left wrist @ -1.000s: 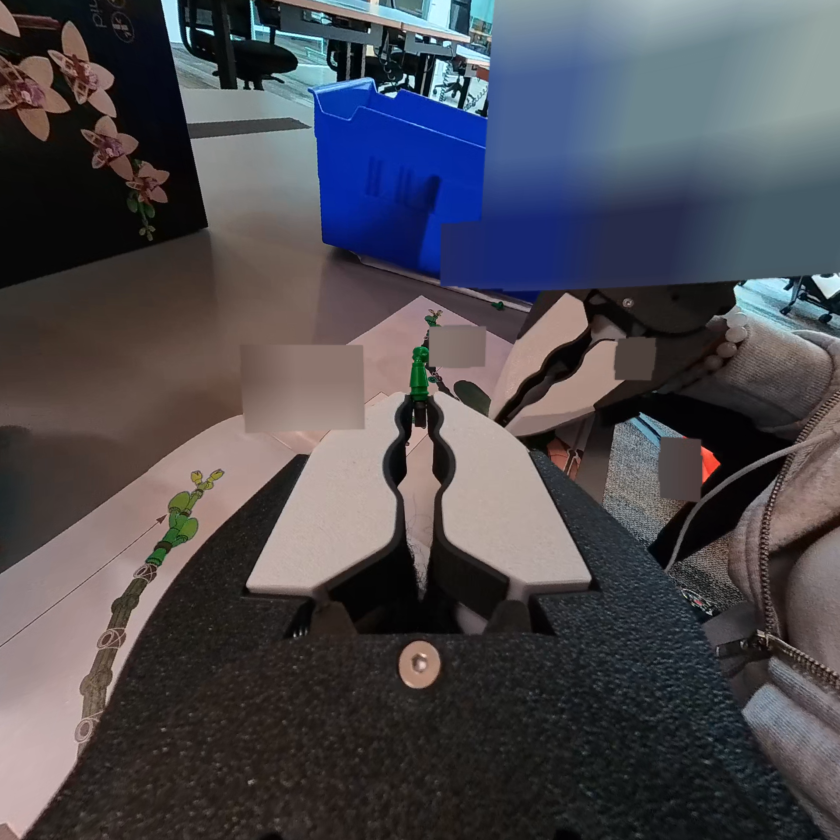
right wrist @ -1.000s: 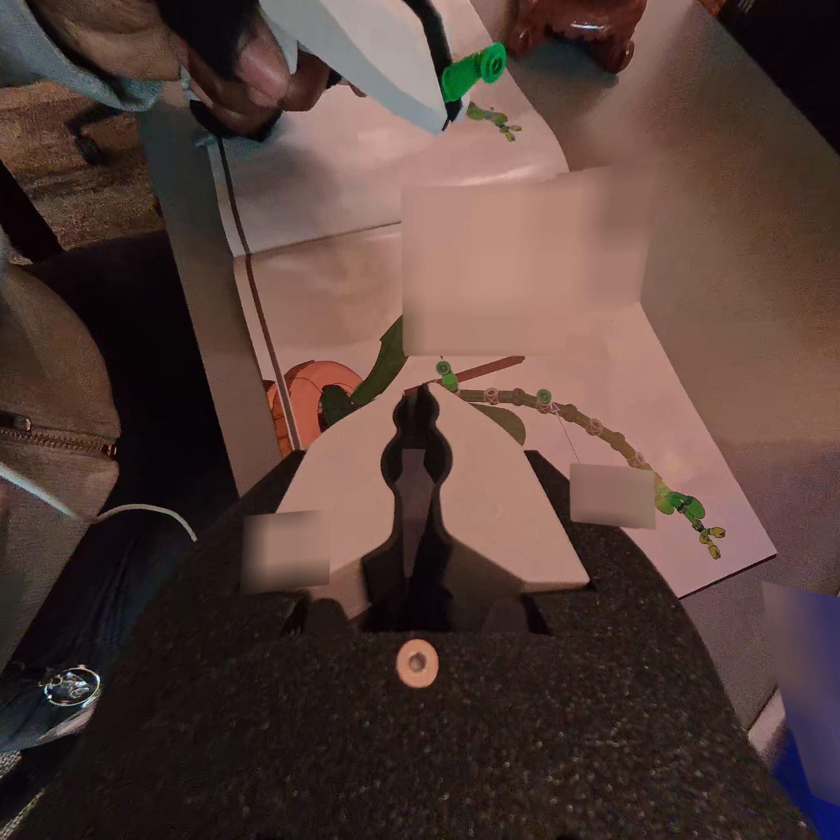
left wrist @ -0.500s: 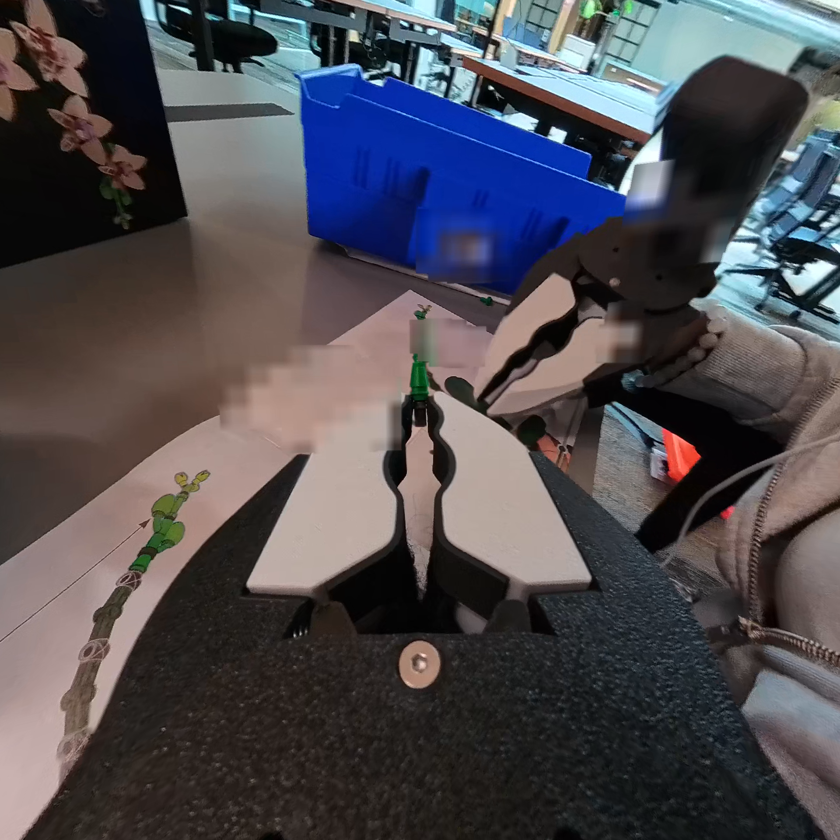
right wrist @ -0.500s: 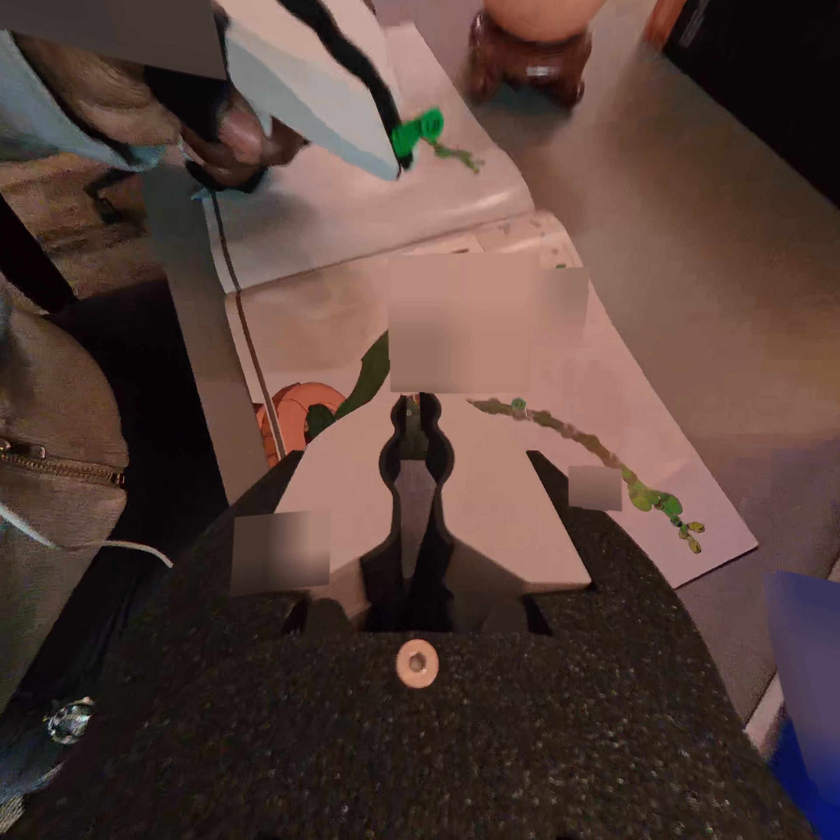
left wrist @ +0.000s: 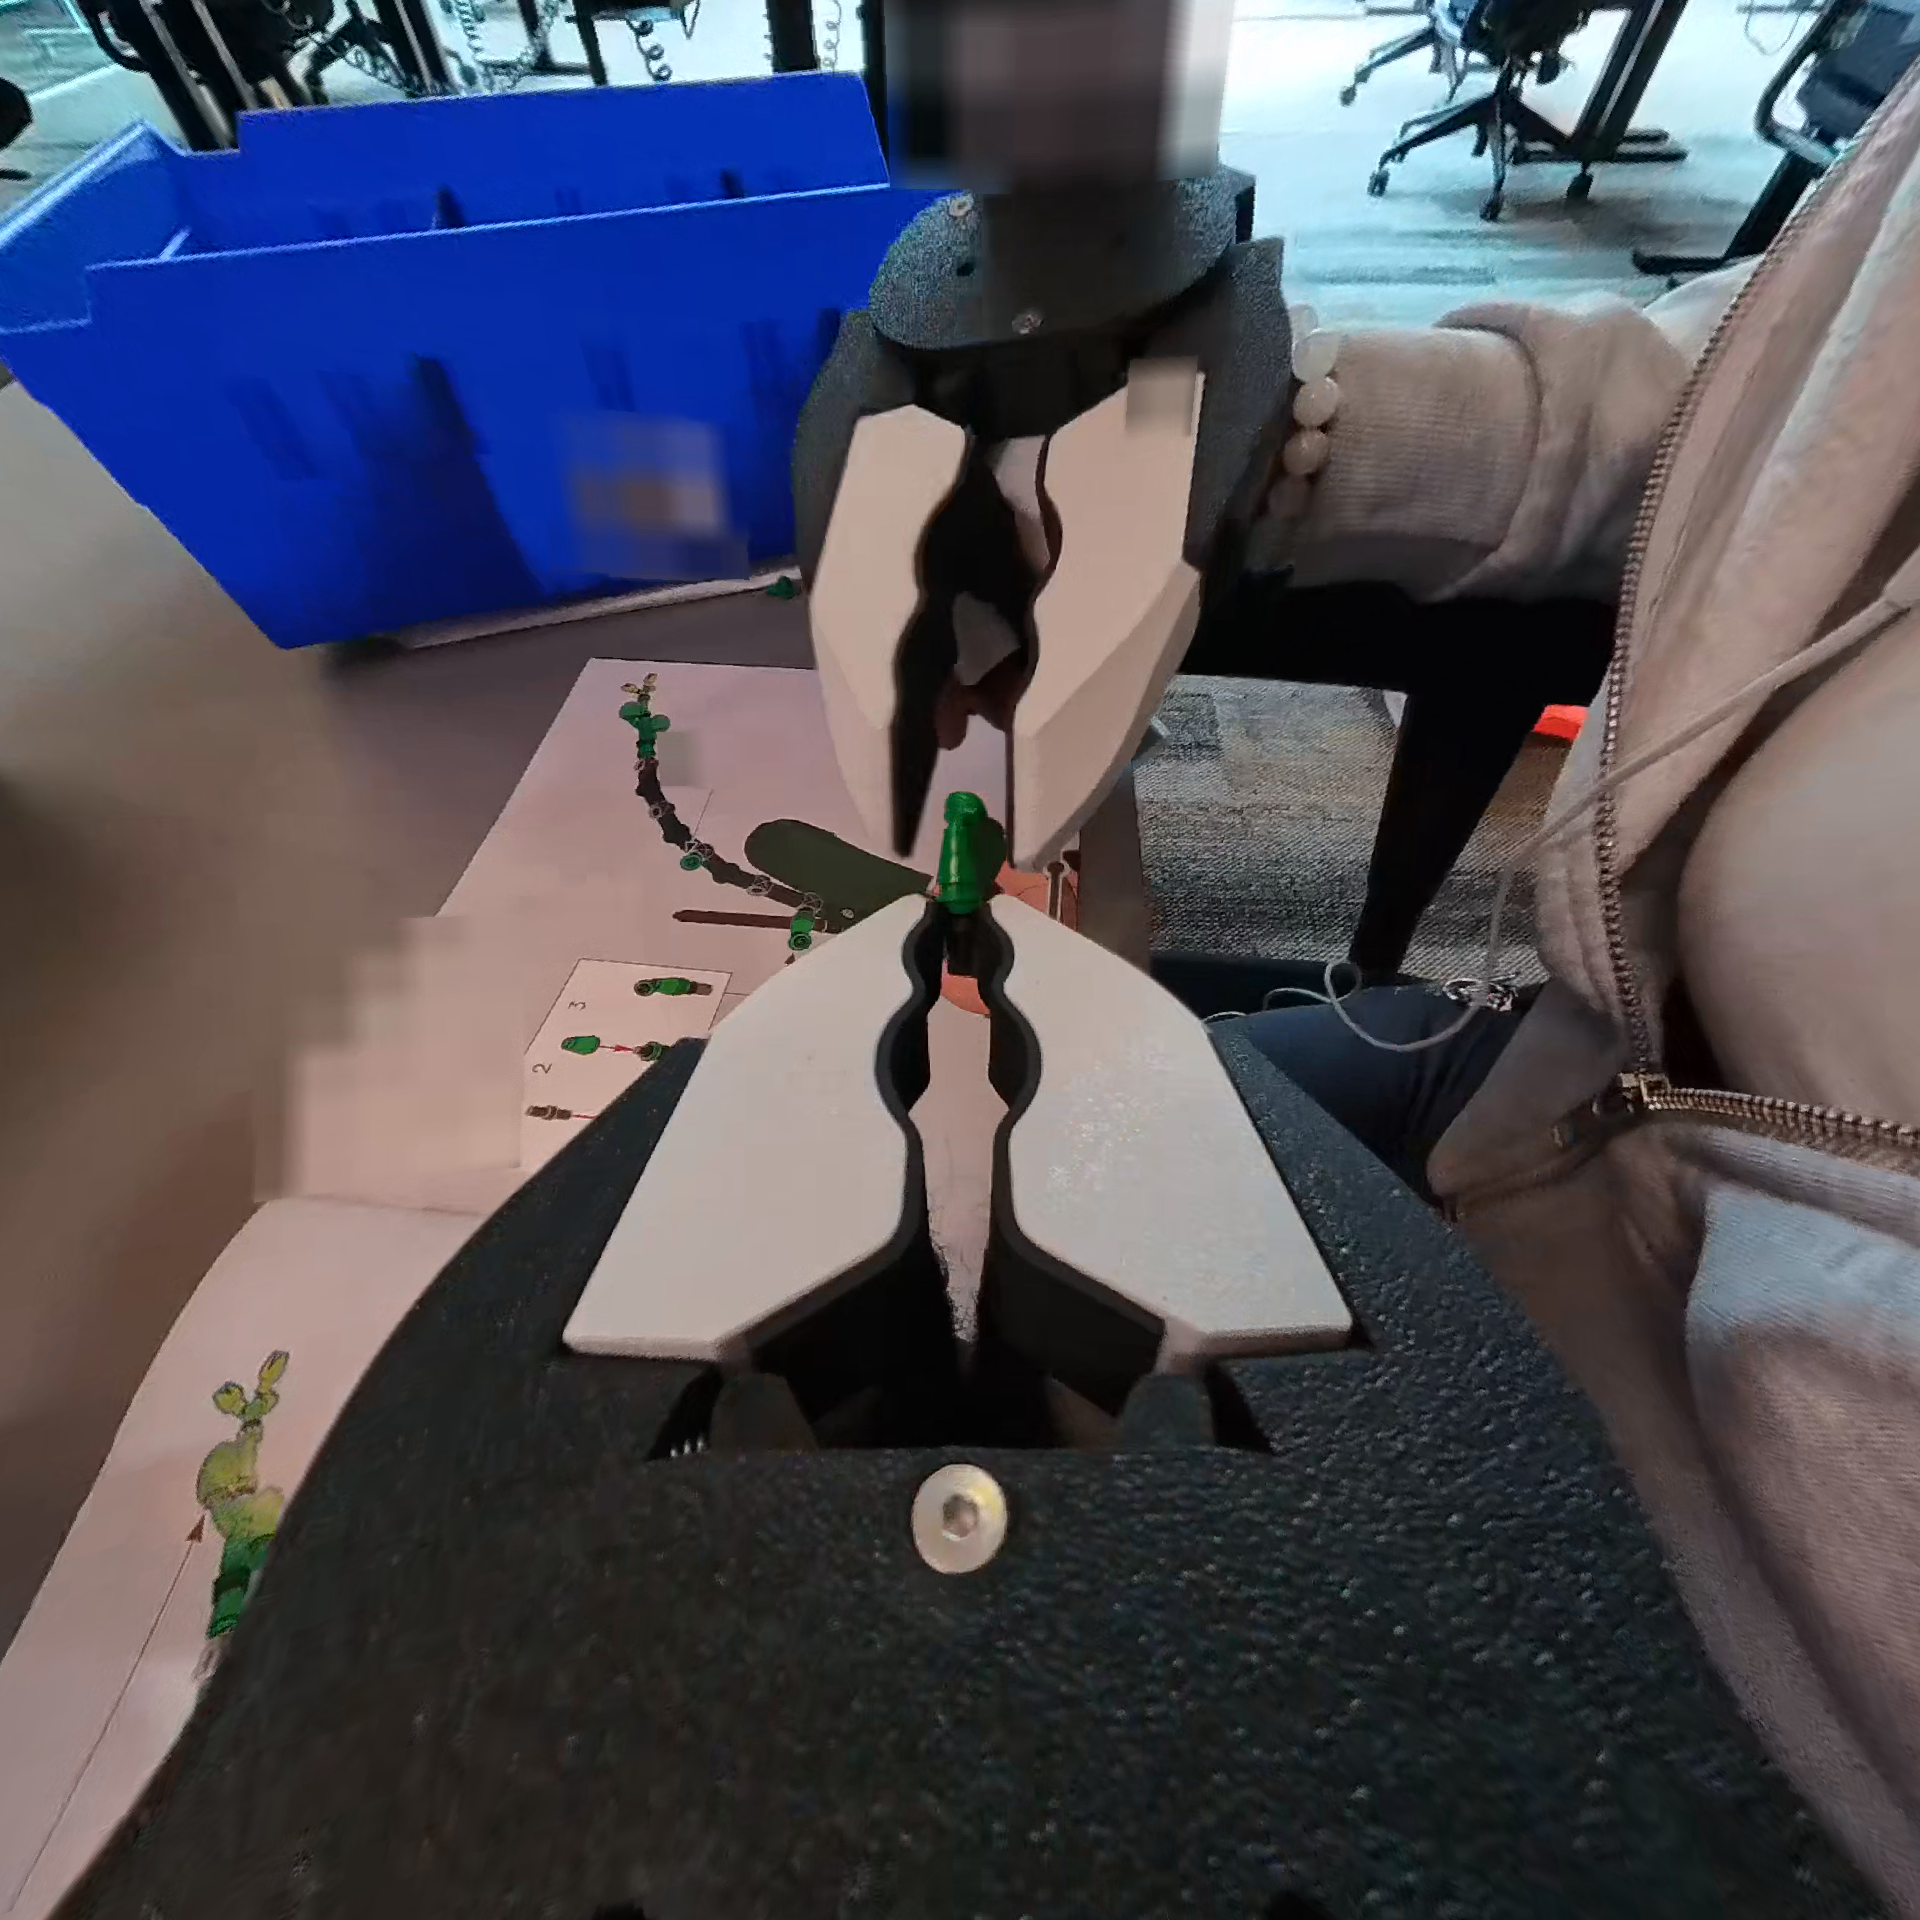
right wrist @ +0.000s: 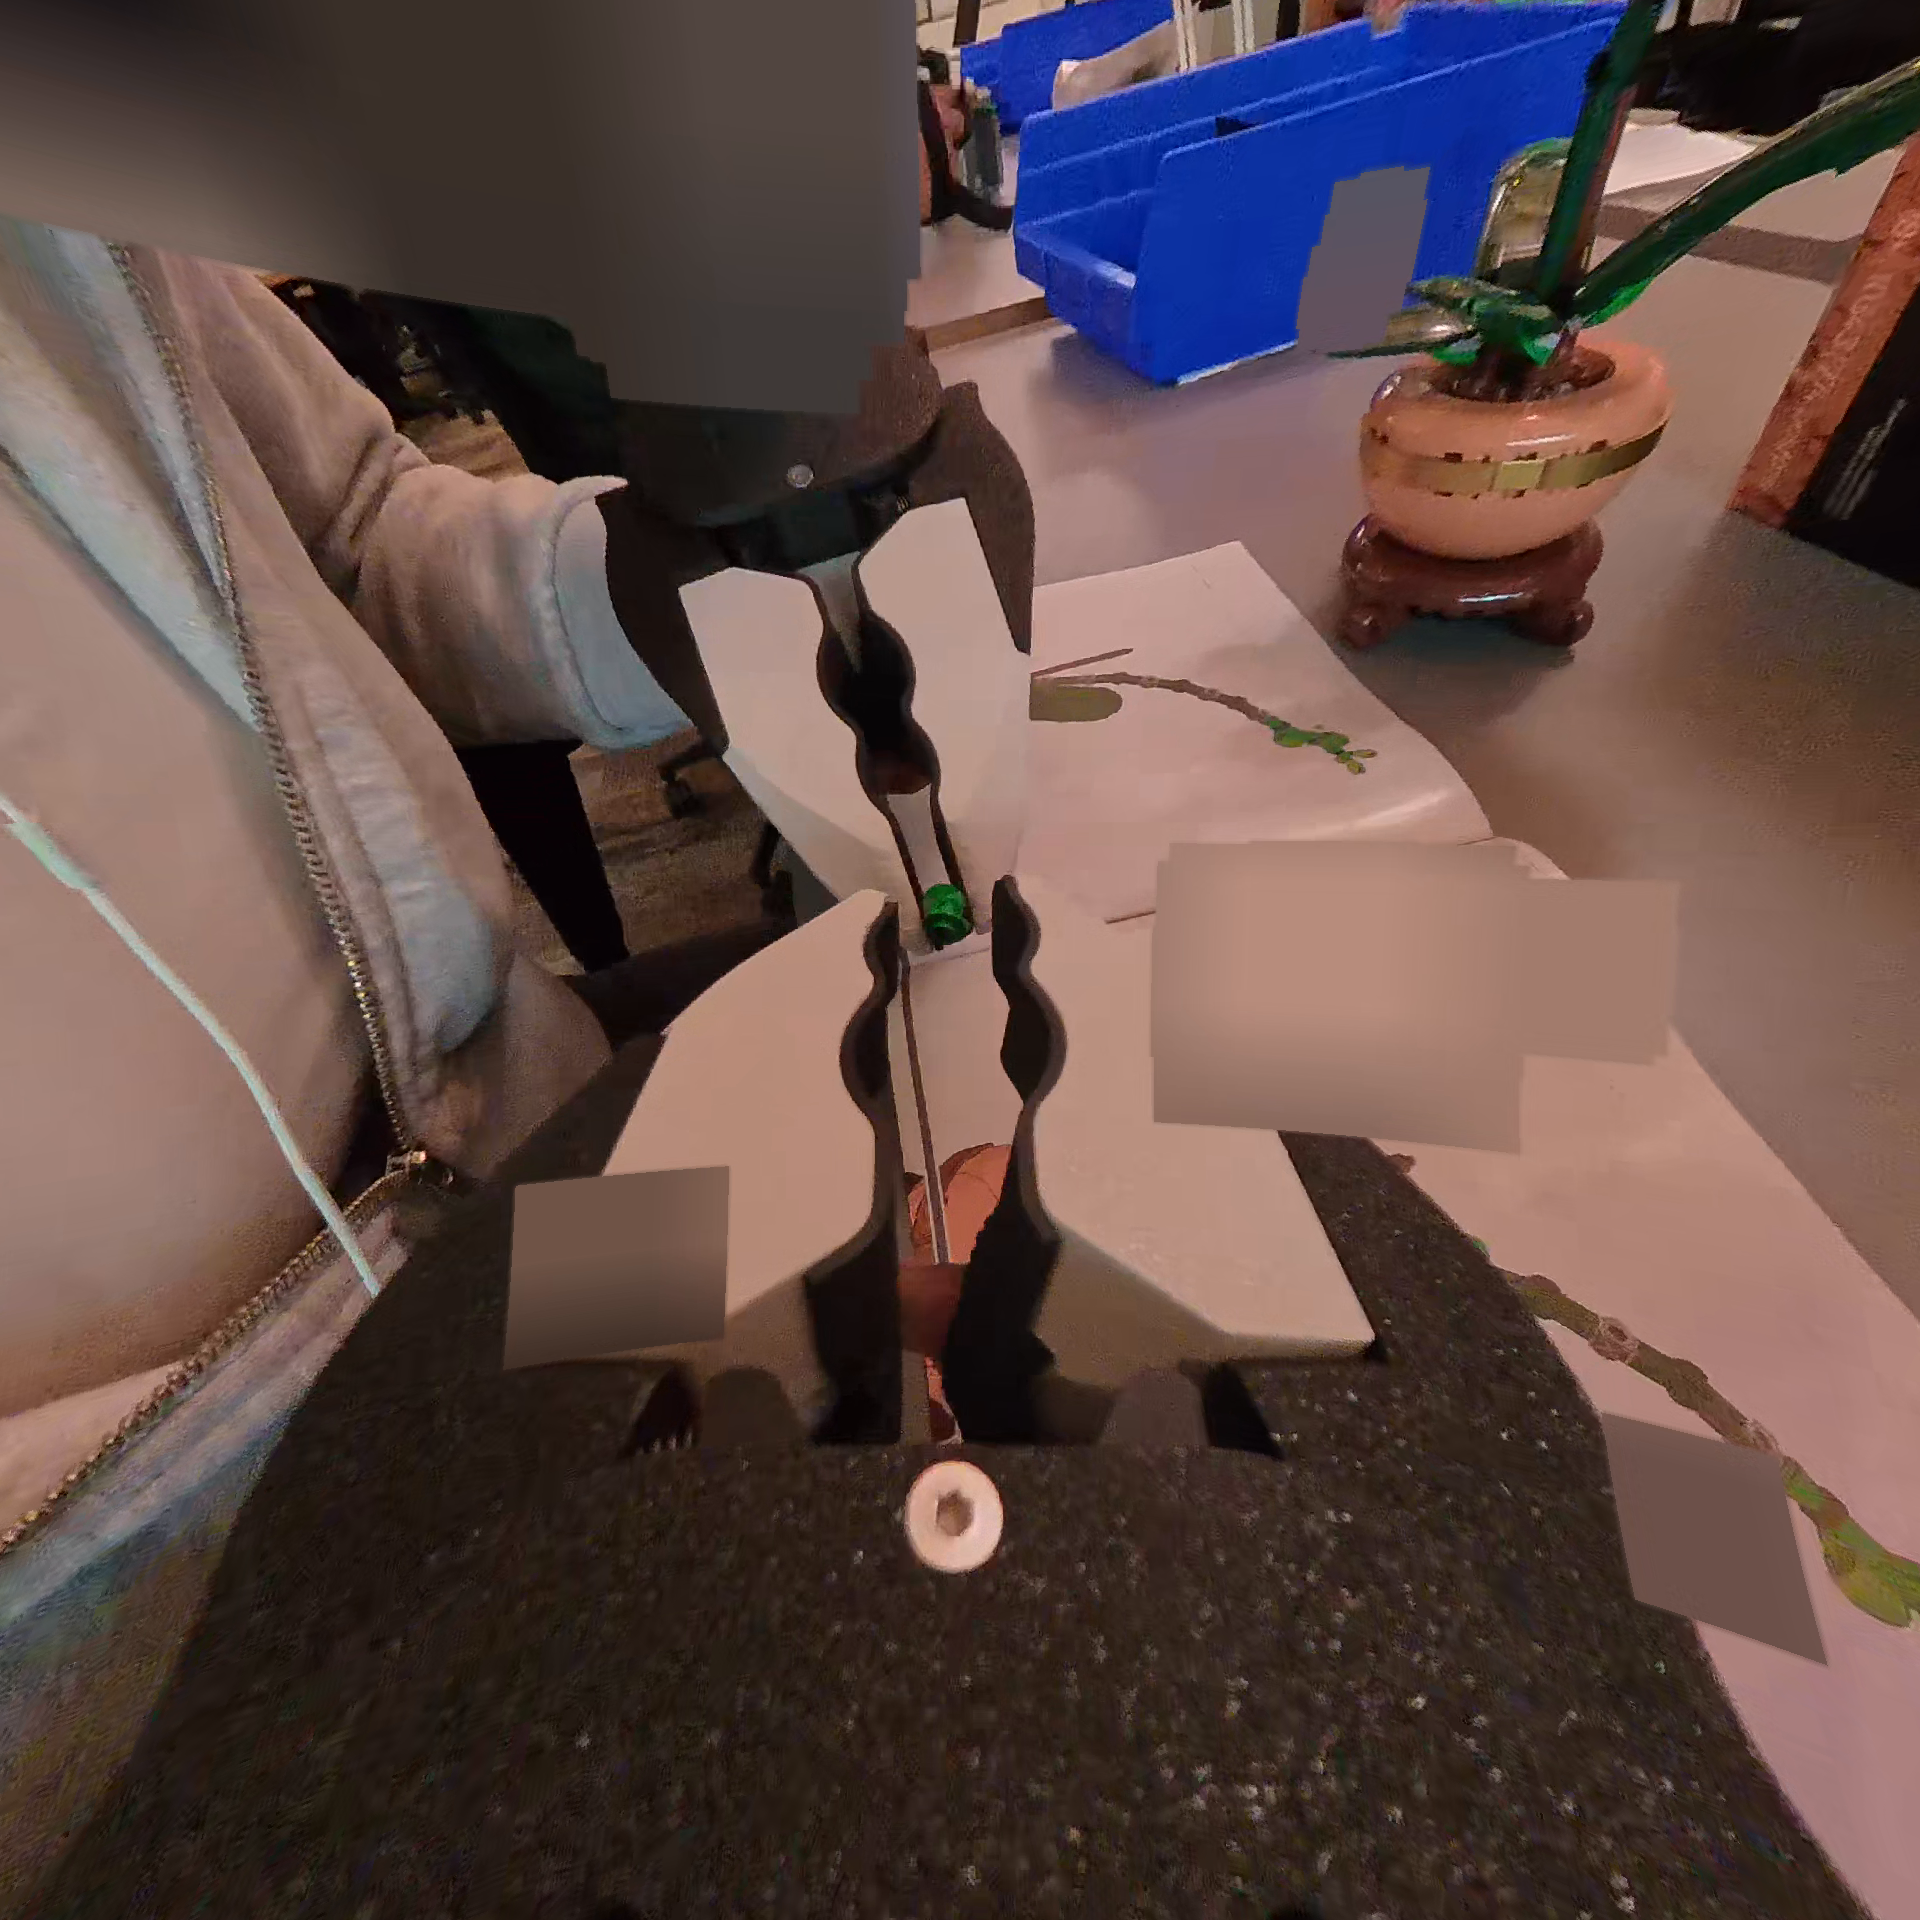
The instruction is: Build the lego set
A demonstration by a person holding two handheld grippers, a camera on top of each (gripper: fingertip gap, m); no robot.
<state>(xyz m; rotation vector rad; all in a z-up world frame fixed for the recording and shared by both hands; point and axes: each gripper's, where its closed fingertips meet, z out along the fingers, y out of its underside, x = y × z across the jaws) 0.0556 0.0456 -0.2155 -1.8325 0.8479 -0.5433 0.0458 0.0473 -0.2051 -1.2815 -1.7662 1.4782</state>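
Note:
My left gripper is shut on a small green toy-brick piece with a dark pin at its base, and the piece sticks out past the fingertips. My right gripper faces the left one tip to tip and is open. Its two pads stand on either side of the green piece with a gap showing, not pressing on it. The right gripper also shows in the left wrist view, pointing down at the piece. Both grippers hover above an open instruction booklet.
A blue bin stands behind the booklet. A toy-brick plant in a pink pot stands at the far right, with a dark box beside it and more blue bins behind. A person in a grey hoodie is close on the right. The tips of both grippers are at nearly the same place.
My right gripper swung round to face the left one, opened its jaws and came around the green piece. The left gripper kept its hold and turned toward the blue bin.

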